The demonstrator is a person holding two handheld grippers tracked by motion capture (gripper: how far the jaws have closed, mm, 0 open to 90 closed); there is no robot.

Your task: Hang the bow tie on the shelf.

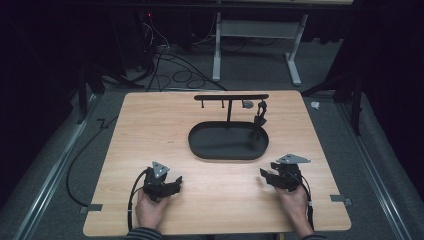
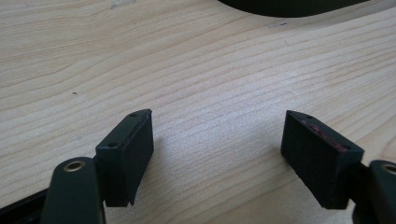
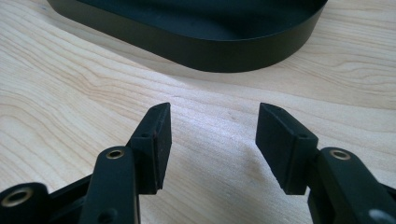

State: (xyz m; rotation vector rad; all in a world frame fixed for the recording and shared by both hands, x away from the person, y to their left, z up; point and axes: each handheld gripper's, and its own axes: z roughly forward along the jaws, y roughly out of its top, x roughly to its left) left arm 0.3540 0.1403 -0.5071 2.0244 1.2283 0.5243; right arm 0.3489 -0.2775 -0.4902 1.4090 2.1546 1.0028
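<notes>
A black oval tray (image 1: 200, 145) lies at the middle of the wooden table (image 1: 150, 120), with a T-shaped black stand (image 1: 230, 97) rising from its back. A small dark object (image 1: 260, 114) hangs from the stand's right end, and a small grey item (image 1: 247, 104) hangs beside it. My left gripper (image 1: 175, 183) rests on the table near the front left, held by a hand; in the left gripper view it (image 2: 218, 140) is open over bare wood. My right gripper (image 1: 265, 175) rests at the front right and stands open (image 3: 214, 130), facing the tray's near wall (image 3: 205, 49).
Cables (image 1: 175, 70) lie on the grey floor behind the table, near a white table frame (image 1: 217, 45). A cable (image 1: 75, 165) runs off the table's left side. Small grey tape marks (image 1: 341, 199) sit at the table's front corners.
</notes>
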